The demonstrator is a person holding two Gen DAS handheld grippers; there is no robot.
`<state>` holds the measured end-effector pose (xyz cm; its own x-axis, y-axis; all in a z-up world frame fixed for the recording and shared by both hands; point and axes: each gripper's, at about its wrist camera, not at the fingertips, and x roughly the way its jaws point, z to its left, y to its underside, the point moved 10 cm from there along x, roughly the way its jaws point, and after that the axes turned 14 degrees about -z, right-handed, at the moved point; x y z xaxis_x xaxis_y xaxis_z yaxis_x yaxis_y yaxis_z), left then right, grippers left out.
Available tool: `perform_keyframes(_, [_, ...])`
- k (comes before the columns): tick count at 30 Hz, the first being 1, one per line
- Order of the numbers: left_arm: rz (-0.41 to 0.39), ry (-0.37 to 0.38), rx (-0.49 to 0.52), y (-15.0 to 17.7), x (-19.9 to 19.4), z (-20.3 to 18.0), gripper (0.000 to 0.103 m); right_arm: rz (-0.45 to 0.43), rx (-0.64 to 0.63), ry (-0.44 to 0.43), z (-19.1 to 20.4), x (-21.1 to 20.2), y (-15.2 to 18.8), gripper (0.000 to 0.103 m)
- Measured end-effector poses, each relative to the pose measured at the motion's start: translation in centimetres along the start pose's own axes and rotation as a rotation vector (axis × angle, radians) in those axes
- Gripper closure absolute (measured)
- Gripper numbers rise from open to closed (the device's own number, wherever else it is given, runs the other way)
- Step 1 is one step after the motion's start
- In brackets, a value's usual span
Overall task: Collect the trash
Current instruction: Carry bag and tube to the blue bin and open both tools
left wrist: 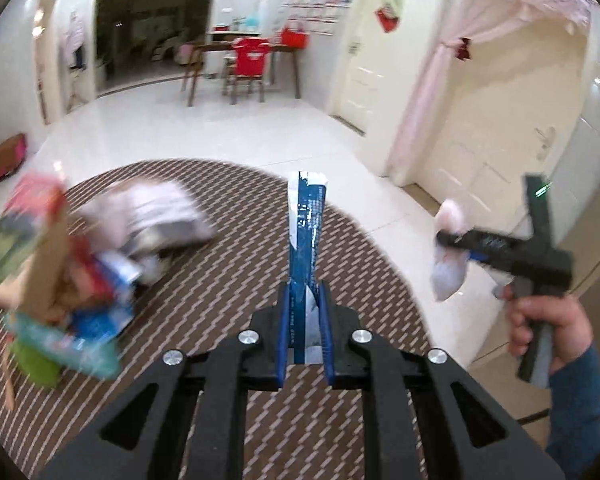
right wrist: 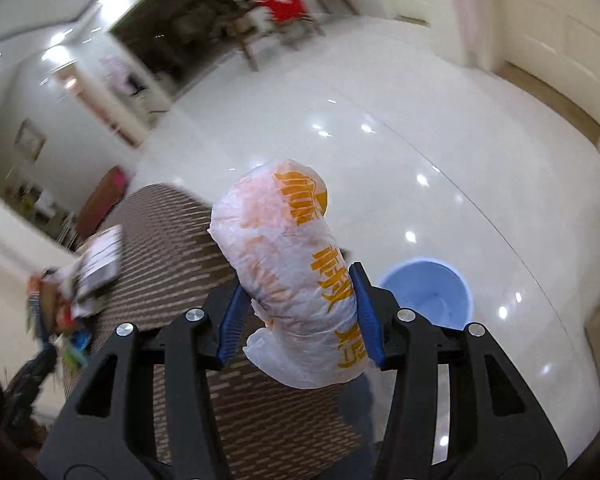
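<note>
Clamped upright, blue-white carton (left wrist: pixel 305 232); crumpled white orange-lettered bag (right wrist: pixel 296 276) gripped likewise.

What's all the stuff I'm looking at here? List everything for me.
blue-and-white wrapper: one, flat, upright between the left gripper's fingers
white plastic bag: one, orange lettering, crumpled, between the right gripper's fingers
blue bucket: one, light blue, on the white floor beyond the bag
trash pile: one blurred heap, mixed colours, on the table's left side
round table: one, brown woven pattern, under the pile
red chair: one, at the far wooden table
left gripper: black with blue pads, shut on the wrapper
right gripper: black with blue pads, shut on the bag
hand: one, blue sleeve, holding the right gripper's handle
</note>
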<state>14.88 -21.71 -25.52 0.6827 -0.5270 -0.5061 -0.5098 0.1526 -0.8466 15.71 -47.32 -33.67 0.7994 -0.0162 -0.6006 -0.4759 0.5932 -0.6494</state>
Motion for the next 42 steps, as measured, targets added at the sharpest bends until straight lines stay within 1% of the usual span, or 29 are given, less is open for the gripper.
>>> perform_keyframes(1, [0.003,0.017,0.007,-0.4,0.7,-0.9,0.090,0.017,0.020,0.035,-2.0,1.1,0.1,0.054])
perform_keyframes(3, [0.016,0.043,0.011,-0.7,2.4,-2.1,0.090,0.047,0.043,0.075,-4.3,2.9,0.5,0.054])
perform_keyframes(6, [0.041,0.078,0.026,-1.5,4.9,-3.9,0.090,0.098,0.068,0.113,-7.2,5.8,1.3,0.051])
perform_keyframes(7, [0.056,0.092,0.031,-1.7,6.0,-4.8,0.090,0.112,0.074,0.123,-7.8,6.5,1.5,0.048])
perform_keyframes(8, [0.066,0.101,0.035,-1.7,6.9,-5.3,0.090,0.136,0.088,0.136,-8.8,7.6,2.0,0.039])
perform_keyframes(9, [0.076,0.111,0.039,-1.7,7.7,-5.9,0.090,0.154,0.105,0.145,-9.5,8.3,2.3,0.035])
perform_keyframes(10, [0.087,0.122,0.041,-1.6,8.4,-6.5,0.090,0.163,0.122,0.153,-10.2,8.8,2.5,0.028])
perform_keyframes(11, [0.101,0.137,0.047,-1.5,9.4,-7.4,0.090,0.165,0.141,0.166,-10.9,9.1,2.6,0.027])
perform_keyframes(12, [0.115,0.148,0.055,-1.3,10.3,-8.1,0.090,0.157,0.153,0.168,-11.4,9.0,2.4,0.027])
perform_keyframes(13, [0.132,0.165,0.062,-1.1,11.4,-9.1,0.090,0.148,0.161,0.166,-11.9,8.8,2.1,0.024])
perform_keyframes(15, [0.160,0.191,0.067,-0.6,12.9,-10.6,0.090,0.108,0.182,0.161,-12.2,7.7,1.4,0.023])
perform_keyframes(16, [0.177,0.209,0.072,-0.3,13.7,-11.6,0.090,0.094,0.187,0.159,-12.1,7.0,1.3,0.023])
perform_keyframes(20, [0.236,0.250,0.099,1.1,16.7,-14.6,0.090,0.001,0.220,0.148,-13.0,3.3,-1.3,0.021])
perform_keyframes(23, [0.287,0.274,0.118,2.2,19.0,-16.6,0.090,-0.066,0.223,0.141,-12.6,0.5,-3.2,0.019])
perform_keyframes(25, [0.310,0.282,0.126,2.8,20.2,-17.4,0.089,-0.104,0.224,0.135,-11.8,-1.0,-3.9,0.016])
perform_keyframes(27, [0.330,0.285,0.139,3.3,21.5,-17.9,0.088,-0.147,0.225,0.124,-11.4,-2.6,-5.1,0.016])
perform_keyframes(28, [0.338,0.290,0.147,3.4,22.0,-18.2,0.080,-0.162,0.224,0.120,-11.2,-3.1,-5.4,0.016])
perform_keyframes(29, [0.352,0.290,0.155,3.6,22.4,-18.2,0.068,-0.179,0.221,0.113,-11.0,-3.9,-5.9,0.016])
perform_keyframes(30, [0.361,0.279,0.155,3.7,22.7,-18.0,0.039,-0.193,0.215,0.107,-10.6,-4.5,-6.2,0.015])
perform_keyframes(31, [0.354,0.252,0.152,3.4,23.0,-17.8,0.018,-0.198,0.211,0.105,-10.4,-4.7,-6.3,0.015])
perform_keyframes(35, [0.307,0.238,0.147,2.1,21.8,-17.3,0.017,-0.217,0.183,0.101,-9.5,-5.7,-6.7,0.006])
perform_keyframes(36, [0.288,0.217,0.150,1.6,21.2,-16.8,0.015,-0.226,0.177,0.102,-9.1,-5.5,-6.8,0.006])
perform_keyframes(40, [0.217,0.181,0.164,0.0,18.1,-15.0,0.012,-0.261,0.149,0.109,-8.0,-6.0,-6.8,0.006])
perform_keyframes(42, [0.172,0.157,0.170,-1.3,16.6,-14.5,0.012,-0.281,0.119,0.115,-6.9,-6.2,-6.8,0.006])
